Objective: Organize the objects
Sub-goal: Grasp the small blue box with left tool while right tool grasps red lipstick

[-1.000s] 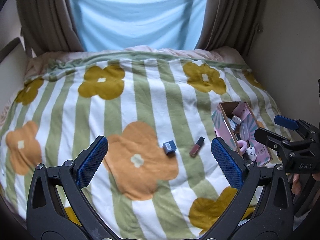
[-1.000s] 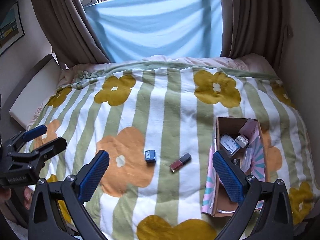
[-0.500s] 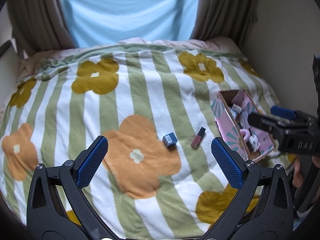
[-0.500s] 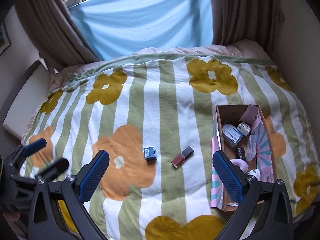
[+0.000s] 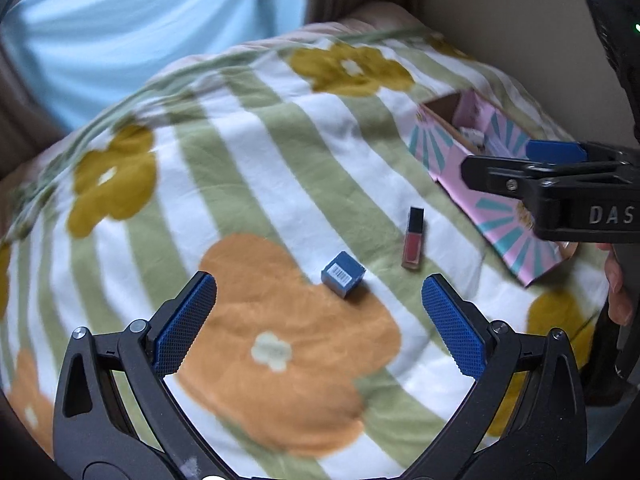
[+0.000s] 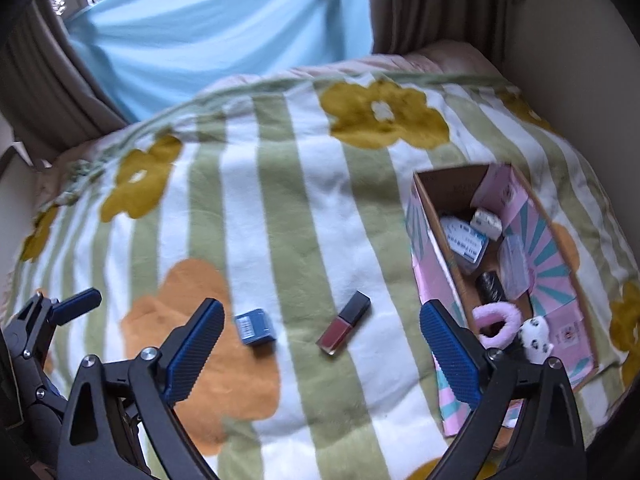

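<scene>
Both grippers are spread wide with nothing in them: the left gripper (image 5: 319,304) hangs over the small blue box (image 5: 343,275) on the flowered blanket (image 5: 248,184), and the right gripper (image 6: 321,334), whose jaws have just been closing a bit, frames the red lip gloss tube (image 6: 344,323) without touching it. Just beside it on the bed is the pink cardboard box (image 6: 556,280), open-topped and holding small items, including a fuzzy pink thing (image 6: 498,322) at its near end.
</scene>
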Motion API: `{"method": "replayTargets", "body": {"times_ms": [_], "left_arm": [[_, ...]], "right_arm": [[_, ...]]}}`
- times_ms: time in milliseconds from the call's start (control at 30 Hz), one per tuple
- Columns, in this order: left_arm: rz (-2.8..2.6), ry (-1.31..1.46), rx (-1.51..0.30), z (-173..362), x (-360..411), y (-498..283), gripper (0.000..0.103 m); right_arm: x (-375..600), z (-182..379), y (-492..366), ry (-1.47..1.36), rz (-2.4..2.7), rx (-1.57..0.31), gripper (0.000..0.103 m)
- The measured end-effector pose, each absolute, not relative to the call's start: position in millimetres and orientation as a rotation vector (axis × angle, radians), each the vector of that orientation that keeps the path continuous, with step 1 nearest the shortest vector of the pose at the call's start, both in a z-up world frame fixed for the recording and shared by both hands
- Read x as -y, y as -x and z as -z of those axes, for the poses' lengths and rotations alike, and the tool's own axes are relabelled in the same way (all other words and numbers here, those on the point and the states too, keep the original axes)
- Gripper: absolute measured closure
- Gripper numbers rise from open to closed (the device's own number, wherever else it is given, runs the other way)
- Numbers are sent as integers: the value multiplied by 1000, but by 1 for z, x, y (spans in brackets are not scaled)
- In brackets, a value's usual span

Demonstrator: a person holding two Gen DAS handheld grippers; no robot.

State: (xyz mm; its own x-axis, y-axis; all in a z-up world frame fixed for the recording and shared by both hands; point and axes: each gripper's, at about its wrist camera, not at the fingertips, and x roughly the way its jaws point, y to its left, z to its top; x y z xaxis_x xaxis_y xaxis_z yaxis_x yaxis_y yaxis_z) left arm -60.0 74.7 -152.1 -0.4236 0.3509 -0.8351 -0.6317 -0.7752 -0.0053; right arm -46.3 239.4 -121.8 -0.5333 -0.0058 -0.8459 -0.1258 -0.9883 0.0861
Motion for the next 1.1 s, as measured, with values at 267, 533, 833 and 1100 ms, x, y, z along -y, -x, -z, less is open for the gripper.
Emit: {"method": "replayTargets", "body": {"times_ms": [267,533,833,1100], "left_arm": [[-2028,1129,-504,234,-99,101,16],[-1887,1137,-528,286,-116,111,40],[-1832,1147,-494,308,-122,115,50],[-1821,1136,-521,315,-132,111,60]], "right_arm": [[-245,208,74,1513,-2518,-255,34],[-252,259,84,1478,-2378,-341,42],[-253,281,82,1437,-2313,-381,62],[-253,281,82,1413,-2345,-372,81]]}}
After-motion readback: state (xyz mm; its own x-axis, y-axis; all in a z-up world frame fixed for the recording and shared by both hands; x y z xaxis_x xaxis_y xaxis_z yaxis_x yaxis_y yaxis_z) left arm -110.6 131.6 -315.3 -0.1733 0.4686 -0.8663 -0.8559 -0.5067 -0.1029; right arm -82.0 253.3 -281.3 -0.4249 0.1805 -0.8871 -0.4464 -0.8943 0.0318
